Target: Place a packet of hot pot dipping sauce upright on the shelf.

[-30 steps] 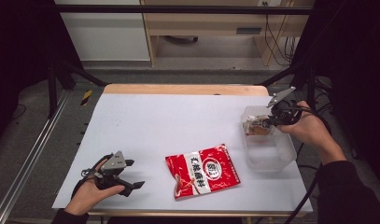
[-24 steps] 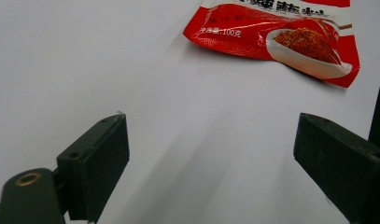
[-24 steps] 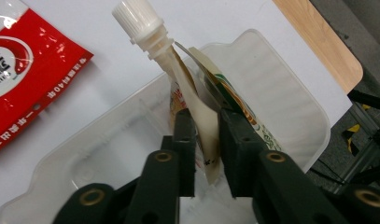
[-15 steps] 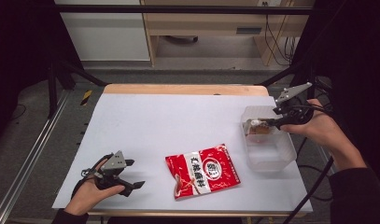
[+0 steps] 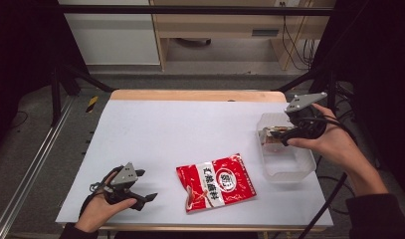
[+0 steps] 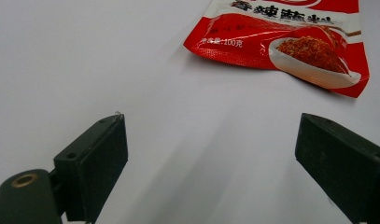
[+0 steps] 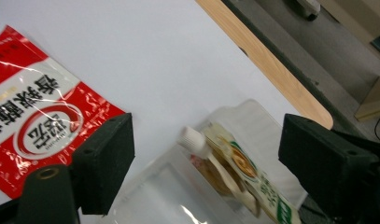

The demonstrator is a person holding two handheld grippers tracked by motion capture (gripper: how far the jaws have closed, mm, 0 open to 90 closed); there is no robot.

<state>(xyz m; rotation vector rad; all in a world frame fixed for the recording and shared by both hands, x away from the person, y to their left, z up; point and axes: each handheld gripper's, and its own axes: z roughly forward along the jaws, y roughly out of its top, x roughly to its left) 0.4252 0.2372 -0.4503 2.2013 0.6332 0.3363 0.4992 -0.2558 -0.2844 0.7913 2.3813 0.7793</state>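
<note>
A red seasoning packet [image 5: 216, 181] lies flat on the white table, front centre. At the right stands a clear plastic container [image 5: 289, 167] with a spouted sauce pouch [image 5: 269, 136] lying in its far end. My right gripper [image 5: 278, 134] hovers just above that end. Its jaws have just been opening and stand wide, with the white-capped pouch [image 7: 239, 175] below the gap and not pressed. The container [image 7: 164, 196] and the red packet [image 7: 38, 121] also lie under that gripper [image 7: 211, 168]. My left gripper [image 5: 143, 193] rests open at the front left, and the packet [image 6: 281, 37] lies ahead of it [image 6: 211, 158].
The white tabletop [image 5: 190, 129] has a wooden far edge [image 5: 190, 94]. Beyond it is grey floor and a wooden cabinet [image 5: 230, 25]. A black frame post [image 5: 55, 89] stands at the left. A cable [image 5: 329, 199] trails off the table's right side.
My right gripper has lifted and drawn back to the right from the container's far end. Its jaws have opened, leaving the pouch in the container. The left hand has not moved.
</note>
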